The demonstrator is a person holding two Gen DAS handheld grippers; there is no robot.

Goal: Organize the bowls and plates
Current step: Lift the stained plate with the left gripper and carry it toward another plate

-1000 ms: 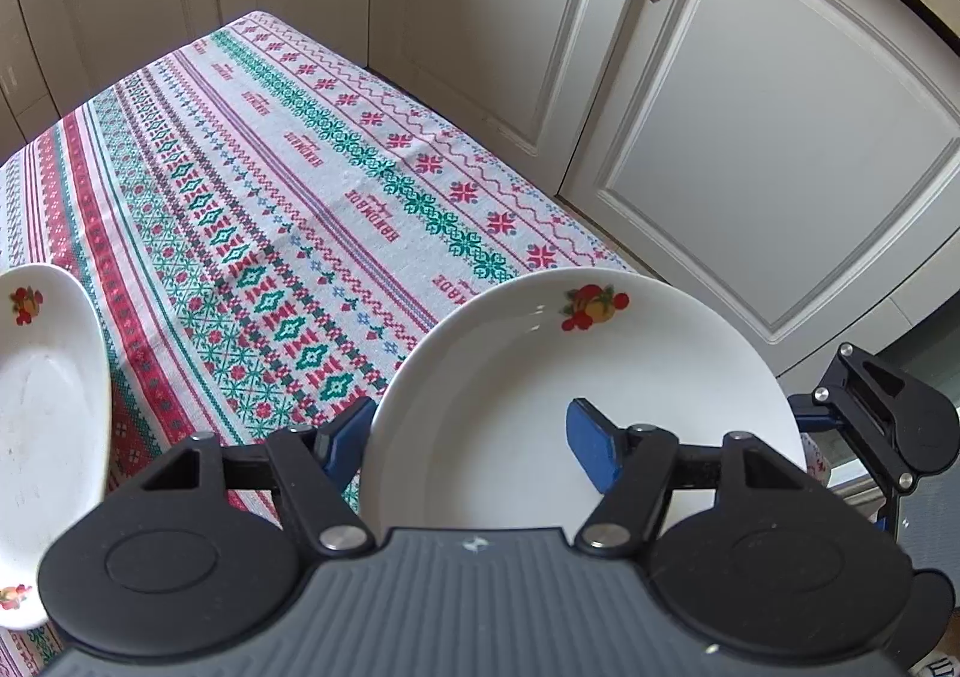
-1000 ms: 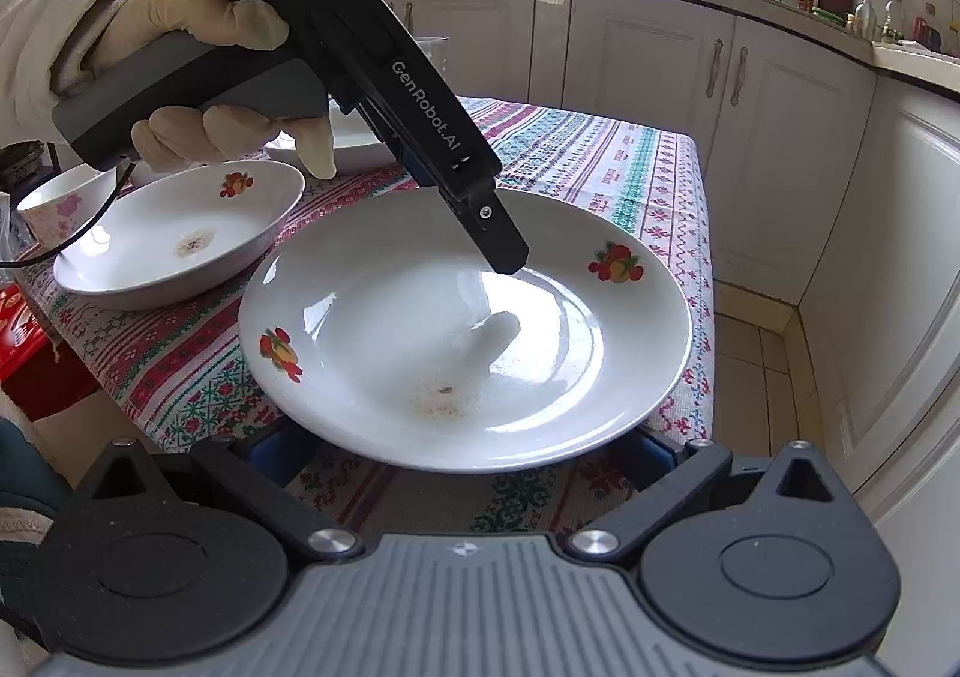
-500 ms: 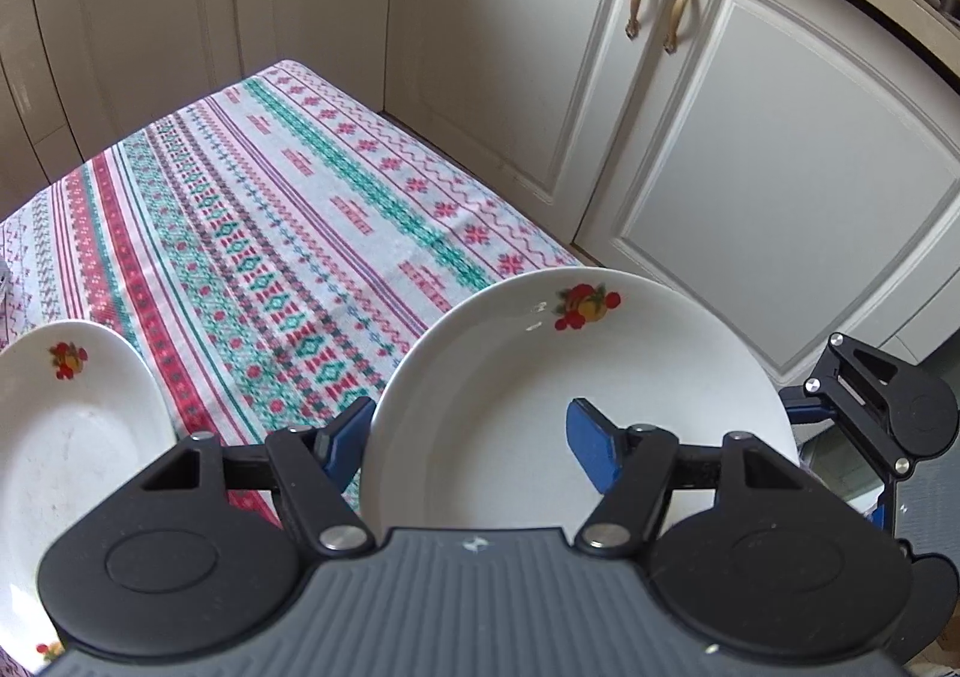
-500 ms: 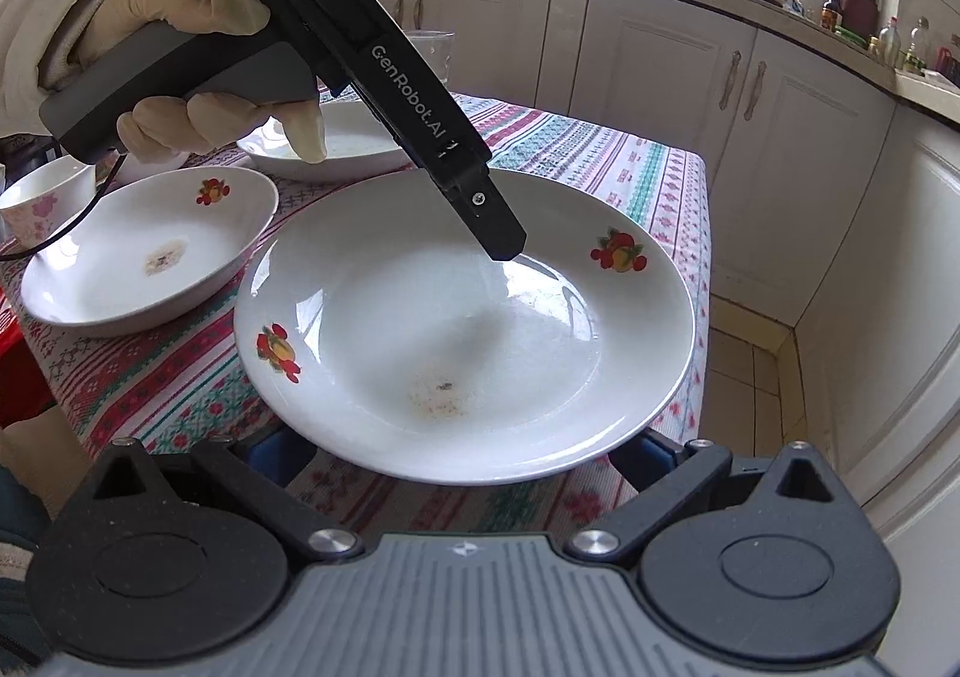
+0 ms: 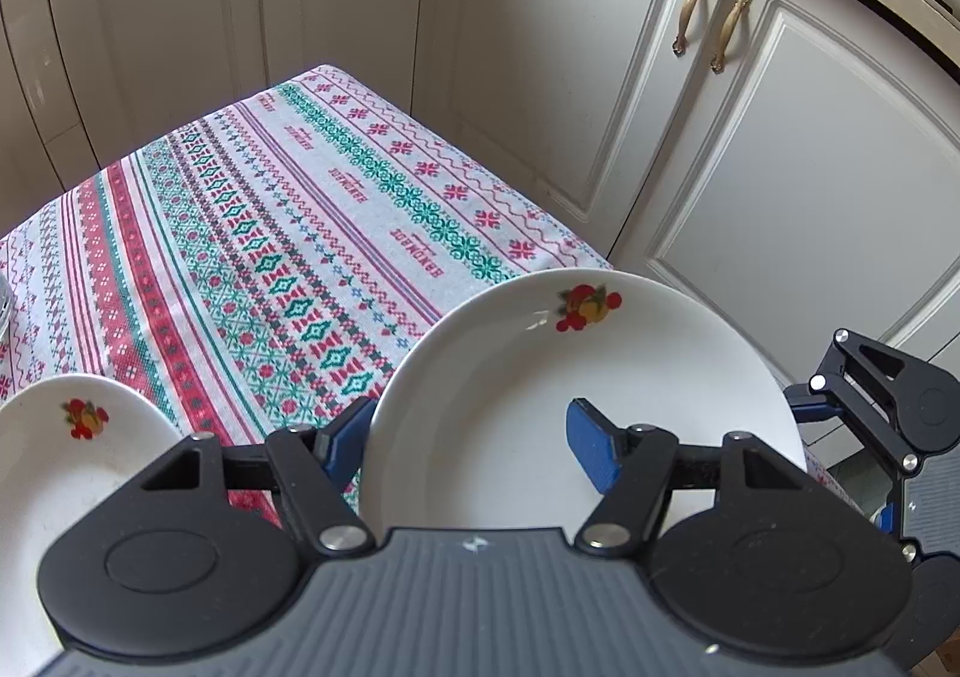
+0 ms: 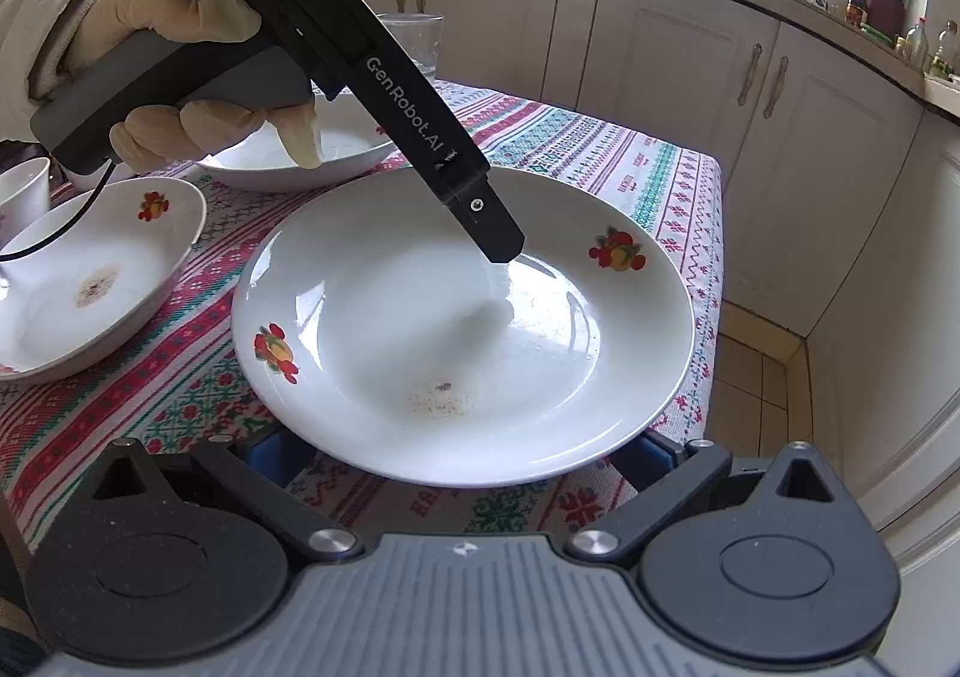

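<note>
On my far left a white cup [image 6: 24,191] stands at the table's edge. Beside it sits a shallow bowl [image 6: 90,281] with a fruit print and a brown stain at its centre. It rests on the patterned tablecloth [image 5: 252,233]. Behind it a gloved hand [image 6: 180,77] grips the handle of my left gripper [image 5: 468,440]. A second white dish [image 6: 354,137] lies past that hand, with a clear glass [image 6: 414,41] further back.

The left gripper is clenched on the plate [image 6: 420,329]. One blue pad [image 5: 591,452] lies inside the dish; the other is tucked against the outside of the rim. The plate, white with two fruit motifs and some crumbs near the middle, hangs over the table's right corner. It is just beside the stained bowl and apart from it.

My right gripper [image 6: 456,455] points in from the near side. Its fingers are spread wide and their tips sit under the plate's near rim. The pads are hidden there, so I cannot tell whether they press on anything. To the right are cream cabinet doors [image 6: 780,149] and a tiled floor [image 6: 756,371].
</note>
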